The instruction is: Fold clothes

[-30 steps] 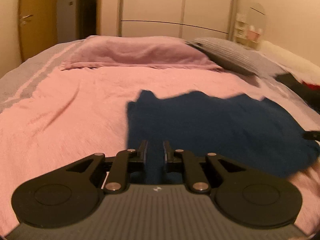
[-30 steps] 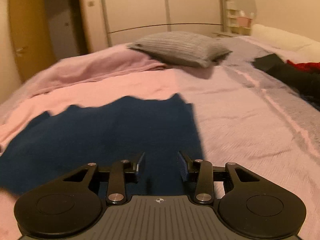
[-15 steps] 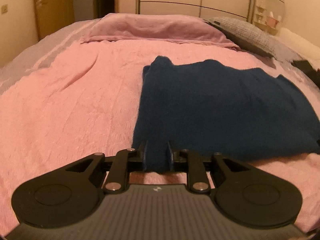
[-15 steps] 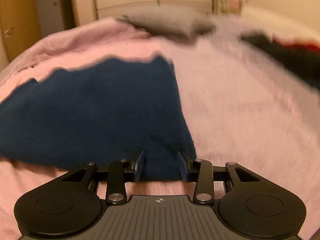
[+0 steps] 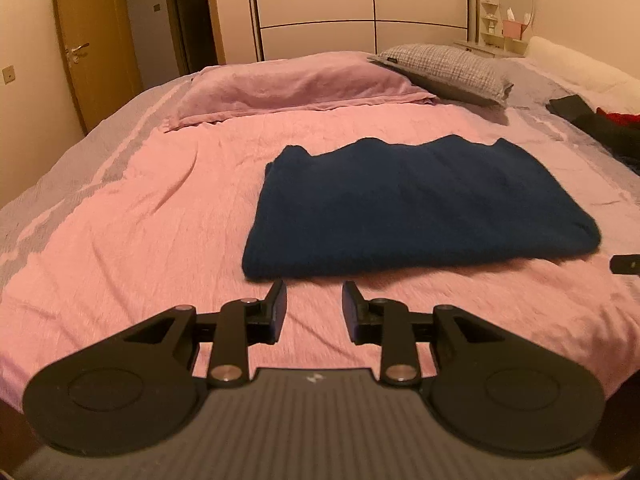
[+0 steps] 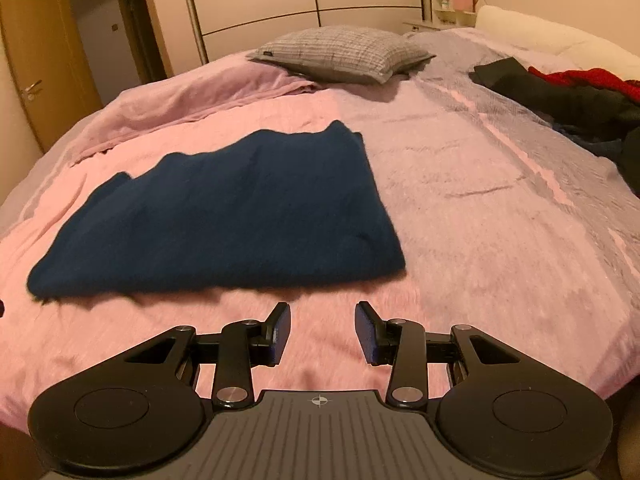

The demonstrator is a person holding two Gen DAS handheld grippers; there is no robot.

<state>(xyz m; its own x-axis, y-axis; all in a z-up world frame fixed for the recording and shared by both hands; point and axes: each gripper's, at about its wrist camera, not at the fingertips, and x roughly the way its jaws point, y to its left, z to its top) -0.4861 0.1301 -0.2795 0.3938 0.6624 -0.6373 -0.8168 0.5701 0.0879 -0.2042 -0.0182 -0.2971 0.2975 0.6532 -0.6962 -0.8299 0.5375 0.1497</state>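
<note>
One folded navy sweater (image 5: pixel 416 204) lies flat on the pink bedspread (image 5: pixel 132 240), near the bed's front edge, w/ nothing on it. Left gripper (image 5: pixel 314 306) sits just short of its near hem, jaws opening, nothing btwn them. Right gripper (image 6: pixel 323 326) likewise clear of the sweater, jaws apart & empty. Grey pillow (image 6: pixel 340 54) sits toward the far edge; dark clothes pile (image 6: pixel 568 100) at the right edge.

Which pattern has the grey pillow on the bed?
The grey pillow has a fine check pattern, clearest in the right wrist view.
</note>
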